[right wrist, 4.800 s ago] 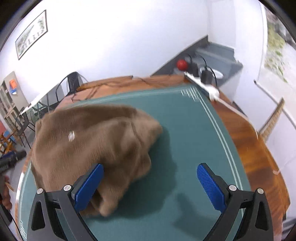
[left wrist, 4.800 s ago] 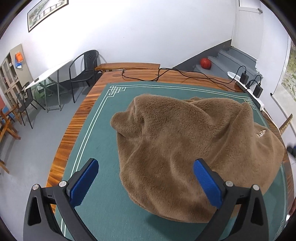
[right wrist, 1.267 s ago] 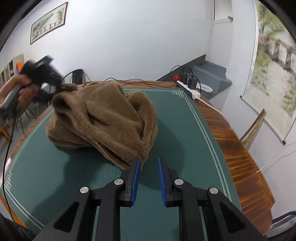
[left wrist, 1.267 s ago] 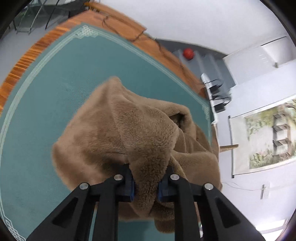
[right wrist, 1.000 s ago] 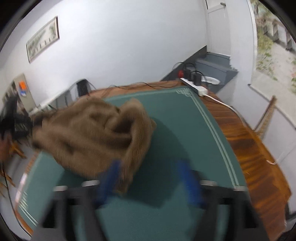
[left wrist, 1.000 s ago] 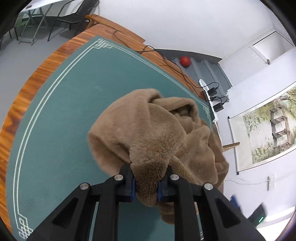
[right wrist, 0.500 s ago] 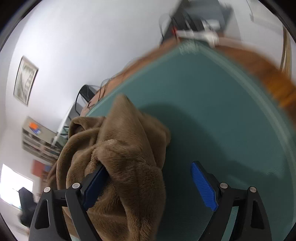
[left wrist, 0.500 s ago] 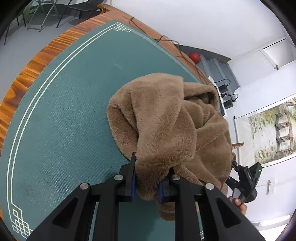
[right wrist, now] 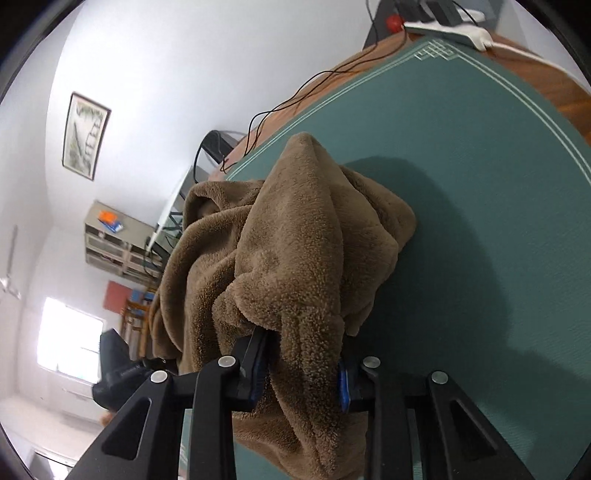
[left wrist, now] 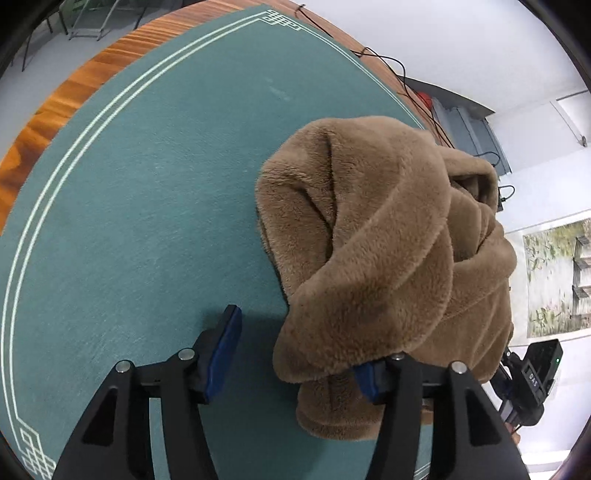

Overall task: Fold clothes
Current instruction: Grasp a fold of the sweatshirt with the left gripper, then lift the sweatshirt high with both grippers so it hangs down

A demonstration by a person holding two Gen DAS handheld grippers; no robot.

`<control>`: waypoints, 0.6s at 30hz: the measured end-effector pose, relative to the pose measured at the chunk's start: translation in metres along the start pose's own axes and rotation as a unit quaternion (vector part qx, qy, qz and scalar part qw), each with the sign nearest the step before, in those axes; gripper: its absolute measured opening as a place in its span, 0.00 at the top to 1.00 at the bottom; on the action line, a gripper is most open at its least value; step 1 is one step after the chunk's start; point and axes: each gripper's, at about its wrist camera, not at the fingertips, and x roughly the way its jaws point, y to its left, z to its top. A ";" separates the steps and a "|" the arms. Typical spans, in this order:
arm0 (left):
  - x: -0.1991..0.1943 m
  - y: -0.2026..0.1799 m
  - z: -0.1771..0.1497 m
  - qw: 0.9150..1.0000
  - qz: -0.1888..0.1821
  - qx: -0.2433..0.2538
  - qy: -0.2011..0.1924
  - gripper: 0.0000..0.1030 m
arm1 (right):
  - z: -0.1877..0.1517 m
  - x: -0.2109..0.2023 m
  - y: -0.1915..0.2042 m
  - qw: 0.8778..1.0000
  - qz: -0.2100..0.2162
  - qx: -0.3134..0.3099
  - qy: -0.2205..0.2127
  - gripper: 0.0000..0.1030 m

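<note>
A brown fleece garment [left wrist: 369, 229] lies bunched on the green table mat [left wrist: 129, 221]. My left gripper [left wrist: 295, 343] hovers low over the mat at the garment's near edge. Its jaws are opening: the left pad [left wrist: 225, 347] stands clear of the cloth, and a fold drapes loosely over the right finger [left wrist: 391, 373]. In the right wrist view, my right gripper [right wrist: 301, 369] is closing on a thick fold of the garment [right wrist: 303, 258], and fleece fills the gap between both blue pads. The right gripper's body [left wrist: 528, 380] shows past the garment in the left wrist view.
The mat lies on a wooden table whose rim [left wrist: 74, 88] runs along the far left. Black cables [right wrist: 295, 96] and a white power strip [right wrist: 465, 33] lie at the far edge. Bare mat [right wrist: 498, 221] stretches to the right of the garment.
My left jaws have opened and let go of the fold, and the gripper has sunk toward the mat. My right gripper swung in to the garment and closed on a fold.
</note>
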 end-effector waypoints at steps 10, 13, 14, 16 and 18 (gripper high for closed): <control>-0.032 -0.004 -0.011 0.990 -0.139 -0.007 -0.009 0.87 | -0.013 -0.011 -0.007 0.980 0.187 0.064 0.007 0.75; -0.065 -0.017 -0.018 0.982 -0.182 -0.011 -0.046 0.88 | -0.006 -0.027 -0.008 0.951 0.295 0.096 -0.005 0.79; -0.074 -0.023 -0.021 0.982 -0.182 -0.009 -0.057 0.88 | -0.003 -0.033 -0.005 0.942 0.321 0.096 -0.006 0.79; -0.092 -0.035 -0.027 0.981 -0.181 -0.005 -0.076 0.88 | 0.006 -0.047 0.004 0.930 0.360 0.080 -0.007 0.79; -0.106 -0.047 -0.037 0.981 -0.172 0.004 -0.090 0.88 | 0.014 -0.064 0.016 0.930 0.365 0.042 -0.007 0.79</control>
